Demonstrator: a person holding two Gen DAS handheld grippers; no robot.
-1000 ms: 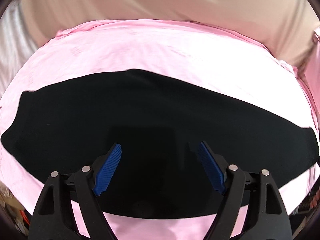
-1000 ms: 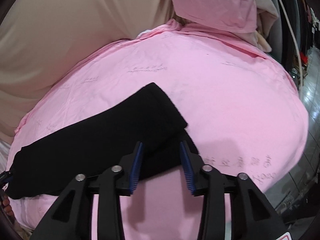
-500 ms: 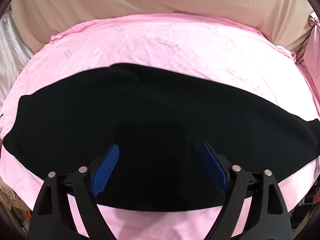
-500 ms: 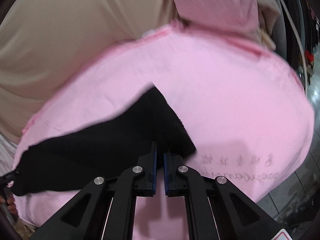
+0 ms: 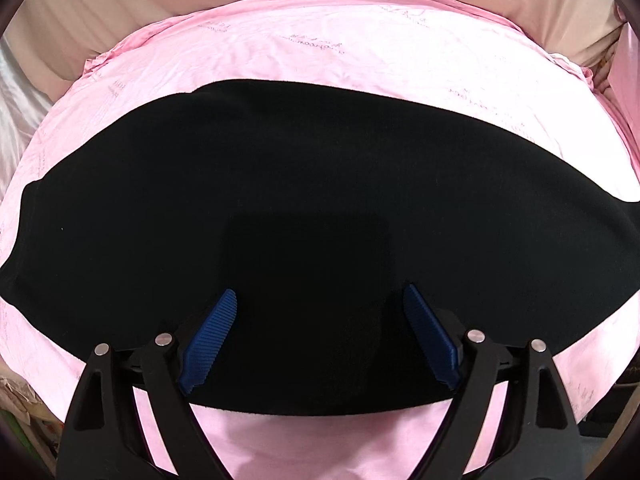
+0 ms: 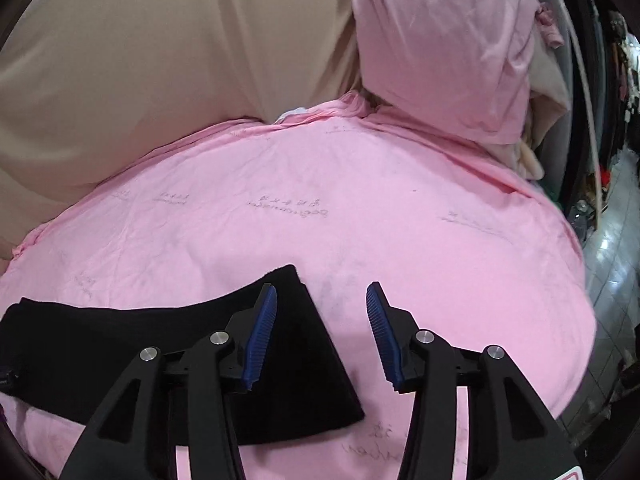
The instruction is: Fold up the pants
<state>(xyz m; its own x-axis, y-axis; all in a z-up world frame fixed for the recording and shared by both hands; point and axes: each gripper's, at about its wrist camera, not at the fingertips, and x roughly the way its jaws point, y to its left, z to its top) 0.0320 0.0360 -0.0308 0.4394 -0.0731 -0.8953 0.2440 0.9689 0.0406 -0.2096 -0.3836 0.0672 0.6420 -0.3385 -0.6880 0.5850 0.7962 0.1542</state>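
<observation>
right gripper (image 6: 322,300) now reopened, pants (image 6: 296,360) hem under its left finger

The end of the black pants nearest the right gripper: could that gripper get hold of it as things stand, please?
Probably yes. The right gripper is open, with the end of the black pants lying flat on the pink sheet partly between its fingers, and nothing covers that end.

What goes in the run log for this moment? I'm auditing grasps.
left gripper: open, over pants | right gripper: open, at pants end | pants: flat on pink sheet
</observation>
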